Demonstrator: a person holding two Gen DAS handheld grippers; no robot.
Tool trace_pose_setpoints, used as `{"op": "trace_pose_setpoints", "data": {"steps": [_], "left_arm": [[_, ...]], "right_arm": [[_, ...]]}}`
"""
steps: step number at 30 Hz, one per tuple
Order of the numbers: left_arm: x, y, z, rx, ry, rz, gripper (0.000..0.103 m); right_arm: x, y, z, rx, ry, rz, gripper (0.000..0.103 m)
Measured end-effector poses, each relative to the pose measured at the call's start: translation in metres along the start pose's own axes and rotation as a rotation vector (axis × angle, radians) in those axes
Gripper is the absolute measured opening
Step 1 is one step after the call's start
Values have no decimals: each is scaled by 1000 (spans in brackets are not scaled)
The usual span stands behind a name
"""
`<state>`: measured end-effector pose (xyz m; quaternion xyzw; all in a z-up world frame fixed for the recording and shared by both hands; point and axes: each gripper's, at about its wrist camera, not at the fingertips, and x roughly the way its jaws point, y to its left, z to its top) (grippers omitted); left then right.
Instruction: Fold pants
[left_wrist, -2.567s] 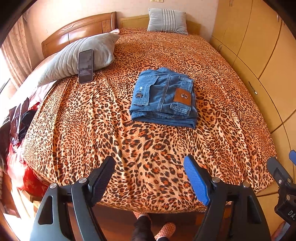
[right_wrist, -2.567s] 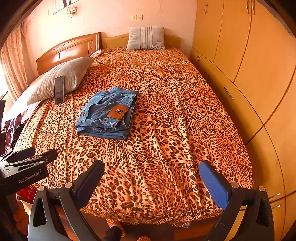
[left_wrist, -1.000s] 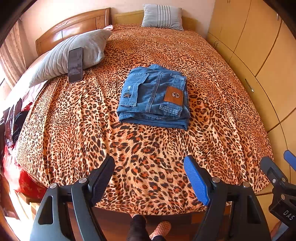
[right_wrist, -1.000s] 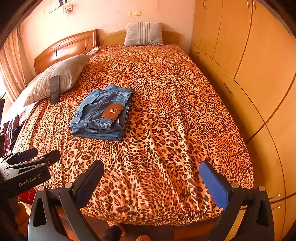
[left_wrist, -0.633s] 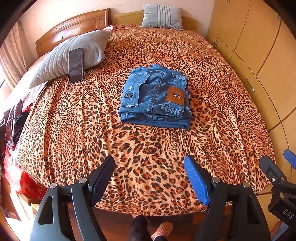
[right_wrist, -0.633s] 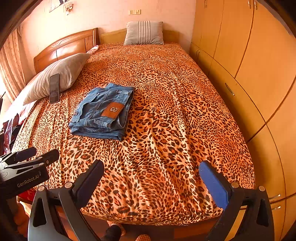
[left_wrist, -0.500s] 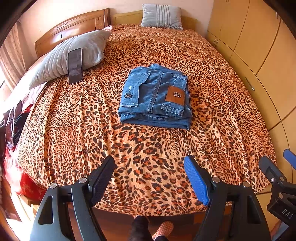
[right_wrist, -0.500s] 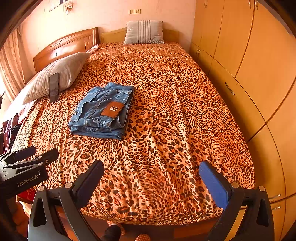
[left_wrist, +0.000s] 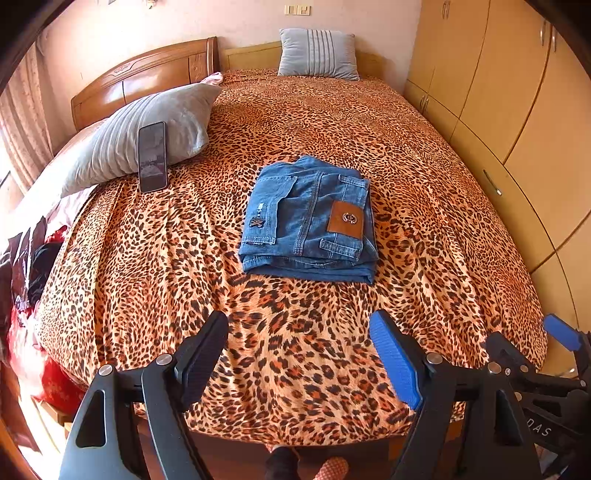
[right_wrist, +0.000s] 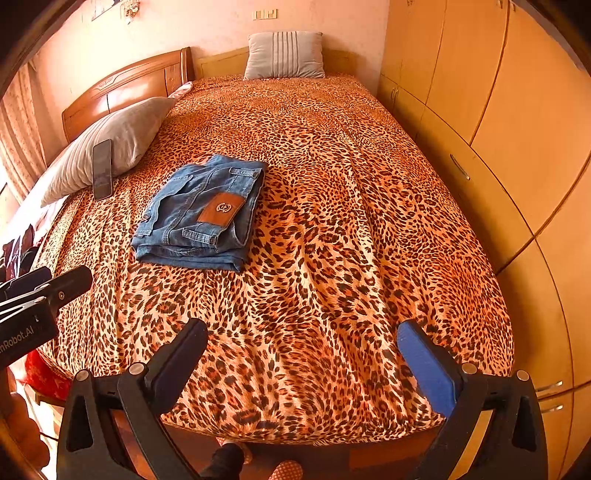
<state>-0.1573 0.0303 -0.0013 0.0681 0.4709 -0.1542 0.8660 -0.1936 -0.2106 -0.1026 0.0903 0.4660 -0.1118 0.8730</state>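
The left claw's (right_wrist: 26, 317) body reads "mRobot.AI", cut off at the edge; the right claw's (left_wrist: 546, 406) body shows "DAS".

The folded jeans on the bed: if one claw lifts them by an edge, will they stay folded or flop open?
The folded jeans would probably flop open: several loose denim layers show at the near edge. Pushed, they likely drag and wrinkle the soft leopard bedspread.

a leopard-print bedspread (left_wrist: 155, 258) fills the space ahead of the tongs. far ahead to the left a grey pillow (left_wrist: 147, 133) leans by the carved wooden headboard (left_wrist: 144, 81) — a dark phone (left_wrist: 151, 157) is propped upright against it. straight ahead at the far end sits a striped cushion (left_wrist: 316, 53). wardrobe doors (right_wrist: 517, 122) run along the right side (metal handles showing). red fabric (left_wrist: 55, 384) bunches low on the left.
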Motion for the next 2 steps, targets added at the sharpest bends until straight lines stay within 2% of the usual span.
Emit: {"op": "trace_pose_setpoints", "data": {"steps": [2], "left_arm": [[2, 0, 3, 5, 2, 4, 79]], "right_arm": [[2, 1, 0, 1, 3, -3, 103]]}}
